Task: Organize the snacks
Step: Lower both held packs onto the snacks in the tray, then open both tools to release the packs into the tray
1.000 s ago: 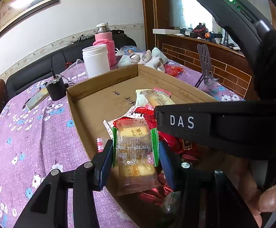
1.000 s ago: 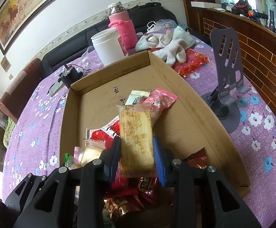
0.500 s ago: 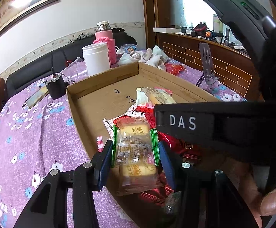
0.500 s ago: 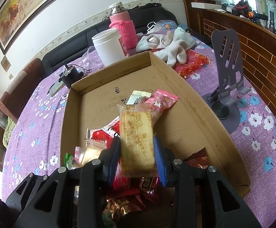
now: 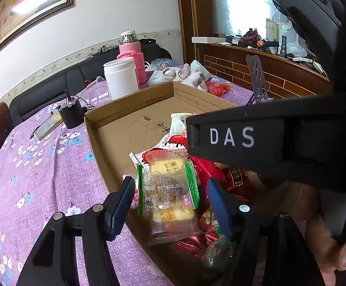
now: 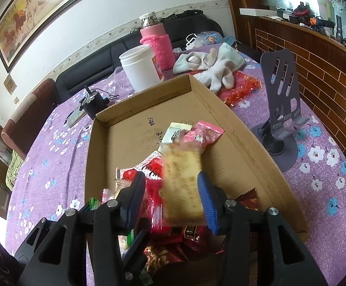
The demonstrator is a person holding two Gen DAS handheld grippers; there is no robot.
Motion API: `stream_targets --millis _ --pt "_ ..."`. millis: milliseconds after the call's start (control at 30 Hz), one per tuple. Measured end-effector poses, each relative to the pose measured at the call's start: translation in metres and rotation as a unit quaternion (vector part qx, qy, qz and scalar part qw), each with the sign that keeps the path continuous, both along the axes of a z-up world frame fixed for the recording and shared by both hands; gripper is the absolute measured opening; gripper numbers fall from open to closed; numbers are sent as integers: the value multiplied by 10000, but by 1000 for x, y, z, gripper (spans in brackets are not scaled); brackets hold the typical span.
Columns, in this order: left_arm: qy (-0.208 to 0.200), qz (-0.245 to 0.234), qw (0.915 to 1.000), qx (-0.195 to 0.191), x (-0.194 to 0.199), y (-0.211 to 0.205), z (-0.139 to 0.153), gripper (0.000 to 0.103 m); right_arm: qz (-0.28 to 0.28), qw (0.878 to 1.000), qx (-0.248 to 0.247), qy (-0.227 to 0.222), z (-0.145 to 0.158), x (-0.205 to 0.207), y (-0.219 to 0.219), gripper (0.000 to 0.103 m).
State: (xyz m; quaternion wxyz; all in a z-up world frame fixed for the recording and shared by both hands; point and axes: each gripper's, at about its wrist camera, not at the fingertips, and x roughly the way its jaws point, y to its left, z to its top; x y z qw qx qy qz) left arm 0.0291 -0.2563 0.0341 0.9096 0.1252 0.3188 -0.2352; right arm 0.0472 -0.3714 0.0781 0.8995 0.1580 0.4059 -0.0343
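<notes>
motion-blurred biscuit packet (image 6: 183,186), half-hidden white packet (image 5: 178,124)

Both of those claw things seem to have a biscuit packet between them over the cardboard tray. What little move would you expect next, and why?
Probably lift both grippers away. The left gripper has just been opening; a gap shows beside the green-edged clear cake packet. The right gripper has been opening too, and its blurred tan biscuit packet looks loose above the brown cardboard tray.

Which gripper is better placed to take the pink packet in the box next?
Right. The pink packet lies just ahead of the right gripper, whose jaws have just been opening around a biscuit. In the left view the right gripper's body hides it.
</notes>
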Motion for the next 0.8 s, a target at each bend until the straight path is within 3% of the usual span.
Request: stream_targets --millis 633,800 --pt "-118 33 9999 30 -3 0 2 80 -81 10000 43 -39 5 -2 -4 50" --pt "-229 92 9997 65 -6 0 4 89 -119 9999 9 -97 9 -4 -5 54"
